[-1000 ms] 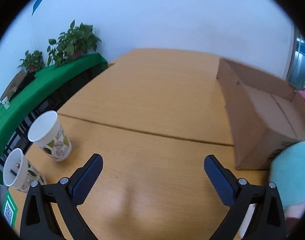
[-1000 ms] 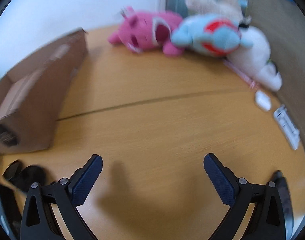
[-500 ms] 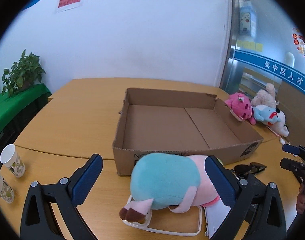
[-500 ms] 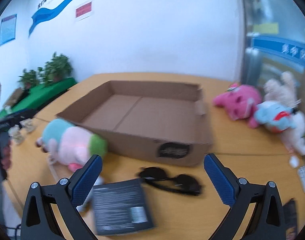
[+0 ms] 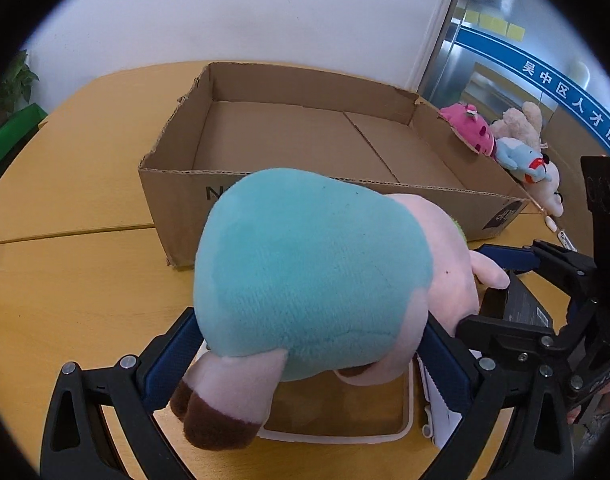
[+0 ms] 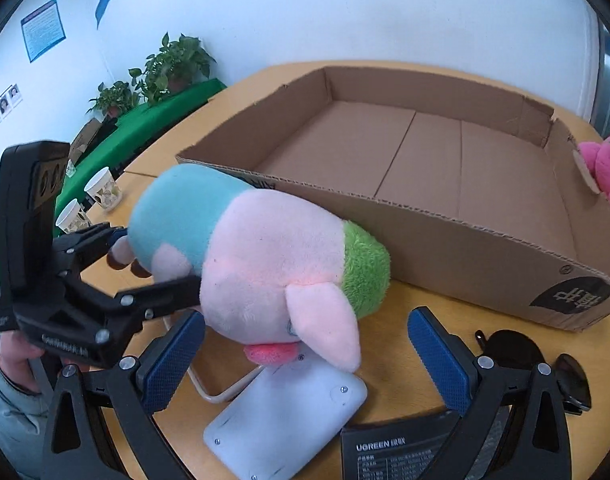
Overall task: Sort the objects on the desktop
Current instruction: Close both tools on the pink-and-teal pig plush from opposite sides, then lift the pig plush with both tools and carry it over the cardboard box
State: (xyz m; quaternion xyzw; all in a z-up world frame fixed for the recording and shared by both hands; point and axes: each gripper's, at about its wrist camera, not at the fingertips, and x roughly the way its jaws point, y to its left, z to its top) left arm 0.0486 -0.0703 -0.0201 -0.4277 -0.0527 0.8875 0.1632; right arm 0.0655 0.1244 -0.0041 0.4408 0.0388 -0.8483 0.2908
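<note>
A teal, pink and green plush pig point(image 5: 313, 276) lies in front of an open, empty cardboard box point(image 5: 305, 136). My left gripper point(image 5: 305, 356) has its wide-spread jaws on either side of the pig's teal rear; whether the pads press it I cannot tell. In the right wrist view the pig point(image 6: 265, 268) rests on a white device point(image 6: 289, 412), and the left gripper point(image 6: 153, 268) reaches it from the left. My right gripper point(image 6: 305, 356) is open and empty just before the pig's snout, and it also shows in the left wrist view point(image 5: 505, 280).
Black sunglasses point(image 6: 533, 360) and a black UGREEN box point(image 6: 401, 448) lie at the front right. Pink and blue plush toys point(image 5: 501, 144) sit beyond the box's right end. Two paper cups point(image 6: 89, 204) stand at the left near a green bench with plants point(image 6: 161, 68).
Both grippers swung from bare table toward the box and pig. My left gripper moved in until its jaws flank the pig's rear. My right gripper came close to the pig's head.
</note>
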